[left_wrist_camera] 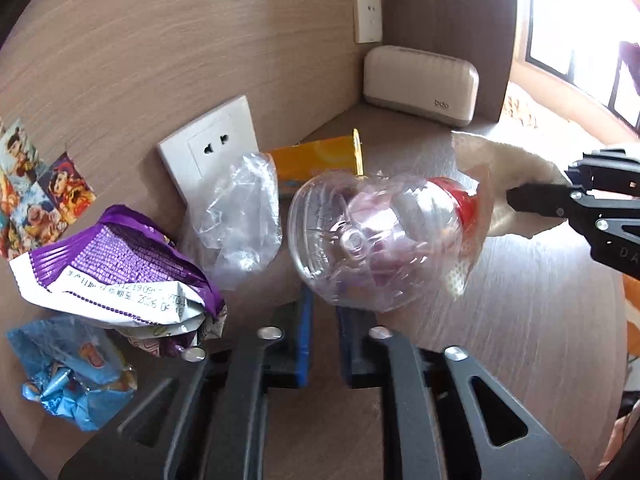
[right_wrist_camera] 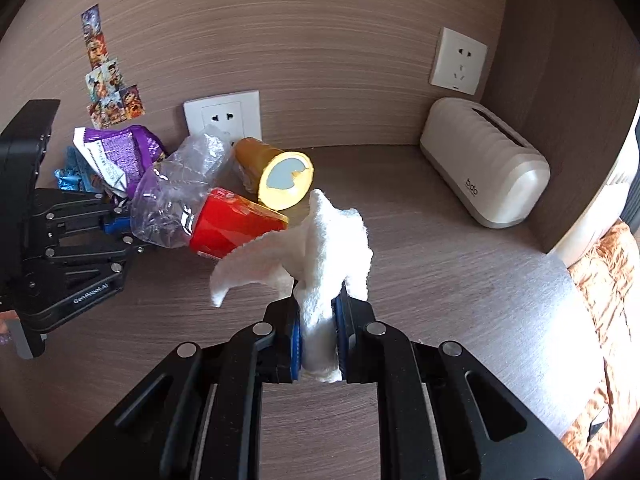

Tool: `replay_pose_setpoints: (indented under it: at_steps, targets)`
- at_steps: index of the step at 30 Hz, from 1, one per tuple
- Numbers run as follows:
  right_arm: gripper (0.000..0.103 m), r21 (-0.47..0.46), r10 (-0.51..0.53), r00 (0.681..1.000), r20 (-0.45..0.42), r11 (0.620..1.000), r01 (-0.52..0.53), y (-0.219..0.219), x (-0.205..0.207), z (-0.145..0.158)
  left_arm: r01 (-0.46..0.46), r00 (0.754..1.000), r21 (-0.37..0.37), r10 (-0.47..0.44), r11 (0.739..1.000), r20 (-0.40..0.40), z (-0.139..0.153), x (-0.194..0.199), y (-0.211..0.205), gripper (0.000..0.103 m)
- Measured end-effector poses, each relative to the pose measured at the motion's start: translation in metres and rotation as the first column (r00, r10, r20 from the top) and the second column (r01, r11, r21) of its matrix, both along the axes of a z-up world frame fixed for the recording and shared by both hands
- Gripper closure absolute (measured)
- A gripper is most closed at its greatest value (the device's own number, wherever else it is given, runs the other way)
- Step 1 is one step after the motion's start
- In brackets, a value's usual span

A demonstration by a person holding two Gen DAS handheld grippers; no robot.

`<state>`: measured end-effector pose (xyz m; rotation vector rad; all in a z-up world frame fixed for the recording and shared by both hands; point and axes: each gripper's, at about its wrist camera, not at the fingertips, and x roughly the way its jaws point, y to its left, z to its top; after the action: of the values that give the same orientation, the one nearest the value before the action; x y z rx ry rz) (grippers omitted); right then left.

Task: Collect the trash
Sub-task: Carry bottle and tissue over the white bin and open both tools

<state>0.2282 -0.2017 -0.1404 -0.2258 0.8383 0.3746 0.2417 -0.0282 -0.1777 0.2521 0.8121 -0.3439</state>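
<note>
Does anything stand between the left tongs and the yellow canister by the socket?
Yes: the clear bottle sits right at the tips of the left tongs, and the yellow canister lies directly behind it.

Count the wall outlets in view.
2. One low outlet sits behind the trash pile on the back wall; one higher outlet is above the white tissue box. More may be hidden.

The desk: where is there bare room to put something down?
Bare wood lies between the tissue box and the yellow cup, and along the near edge. The left corner is crowded: purple wrapper, blue wrapper, clear plastic bag.
</note>
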Motion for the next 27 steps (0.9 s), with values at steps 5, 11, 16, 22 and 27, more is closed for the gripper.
replay_pose_setpoints:
  at_steps: [5, 11, 16, 22, 27]
  targets:
    - [0.088, -0.033, 0.064, 0.998, 0.008, 0.997, -0.064, 0.012, -0.002, -0.001, 0.045, 0.998, 0.070, -0.048, 0.997, 0.047, 0.001, -0.007, -0.011, 0.020]
    - [0.088, -0.040, 0.087, 0.996, 0.007, 0.995, -0.086, 0.018, -0.002, -0.002, 0.061, 0.992, 0.171, -0.078, 0.983, 0.098, -0.001, 0.000, -0.021, 0.013]
    - [0.088, -0.041, 0.080, 0.997, -0.002, 0.996, -0.081, 0.018, -0.001, -0.004, 0.134, 0.975, 0.313, -0.182, 0.940, 0.128, -0.006, 0.010, -0.035, 0.013]
    - [0.088, -0.046, 0.057, 0.998, -0.010, 0.997, -0.057, 0.015, -0.002, -0.006, 0.221, 0.953, 0.384, -0.282, 0.896, 0.109, -0.011, 0.022, -0.047, 0.014]
    - [0.088, -0.046, 0.027, 1.000, -0.012, 0.999, -0.028, 0.010, -0.006, -0.006, 0.254, 0.939, 0.436, -0.328, 0.863, 0.102, -0.011, 0.032, -0.062, 0.024]
